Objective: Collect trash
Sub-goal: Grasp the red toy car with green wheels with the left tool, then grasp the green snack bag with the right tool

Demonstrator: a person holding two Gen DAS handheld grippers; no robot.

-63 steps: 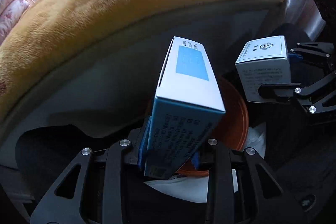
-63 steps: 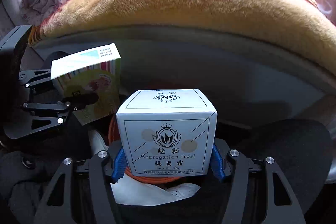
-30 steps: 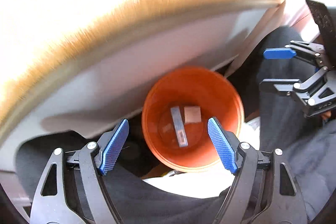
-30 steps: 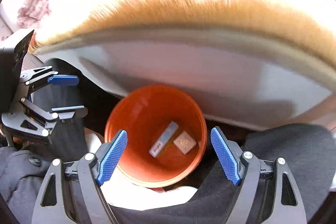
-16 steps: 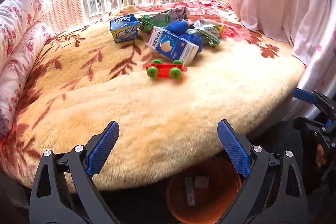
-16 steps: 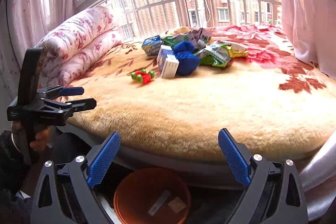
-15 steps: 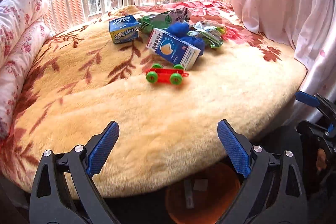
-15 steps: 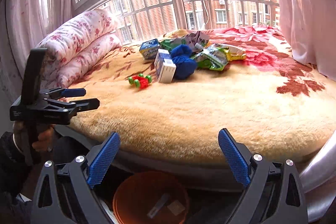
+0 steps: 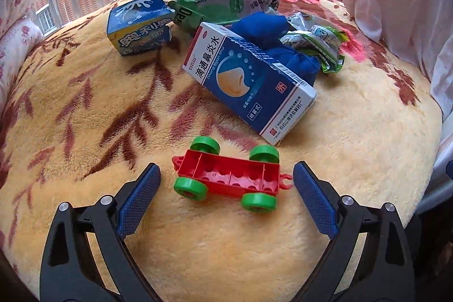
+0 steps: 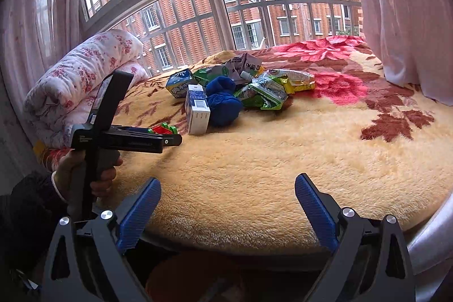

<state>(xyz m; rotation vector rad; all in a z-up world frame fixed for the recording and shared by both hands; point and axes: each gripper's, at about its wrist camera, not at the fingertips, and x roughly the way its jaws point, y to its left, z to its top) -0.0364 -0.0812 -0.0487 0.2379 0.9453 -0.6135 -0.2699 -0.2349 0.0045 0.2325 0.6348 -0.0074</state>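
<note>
My left gripper (image 9: 225, 173) is open and hangs low over the bed, its blue pads on either side of a red toy car (image 9: 229, 177) with green wheels, not touching it. Behind the car lie a blue-and-white medicine box (image 9: 249, 81), a blue-and-yellow carton (image 9: 138, 24), a green bag (image 9: 215, 7), a blue cloth (image 9: 269, 30) and crumpled snack wrappers (image 9: 317, 44). My right gripper (image 10: 228, 184) is open and empty at the bed's near edge. From there the left gripper (image 10: 172, 138) shows at the left, held by a hand, close to the toy car (image 10: 162, 129).
A plush yellow blanket (image 10: 254, 160) with red flowers covers the round bed. A rolled floral quilt (image 10: 82, 81) lies at the left. Barred windows stand behind and a pink curtain (image 10: 410, 18) hangs at the right. An orange bin (image 10: 198, 276) sits dim below the bed edge.
Both grippers let their boxes fall into the orange bin and rose above the bed. The left gripper has since moved forward over the blanket to the toy car; the bin has left its view.
</note>
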